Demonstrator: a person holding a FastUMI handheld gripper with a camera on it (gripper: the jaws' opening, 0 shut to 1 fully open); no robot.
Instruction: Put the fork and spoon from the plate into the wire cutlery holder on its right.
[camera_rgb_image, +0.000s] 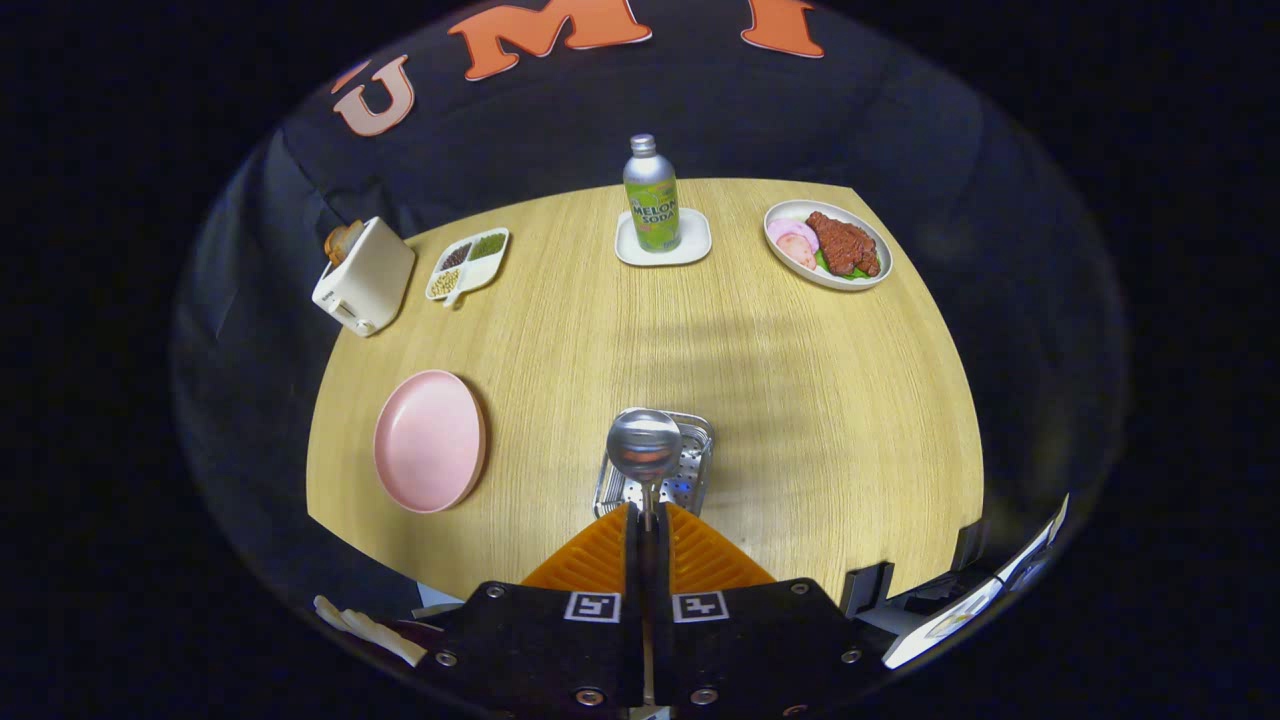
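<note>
My gripper (646, 518) is shut on the handle of a metal spoon (643, 445), whose round bowl sticks up just ahead of the orange fingers (600, 560). The spoon hangs right above the wire cutlery holder (690, 470), a small shiny basket on the wooden table directly beyond the fingertips. The pink plate (430, 440) lies to the holder's left with nothing on it. I cannot make out a fork inside the holder; the spoon and the fingers cover much of it.
At the table's far side stand a white toaster (365, 277), a divided dish of seeds (468, 262), a soda bottle (651, 196) on a white coaster, and a plate of meat (828, 244). Papers (975, 600) lie off the near right edge.
</note>
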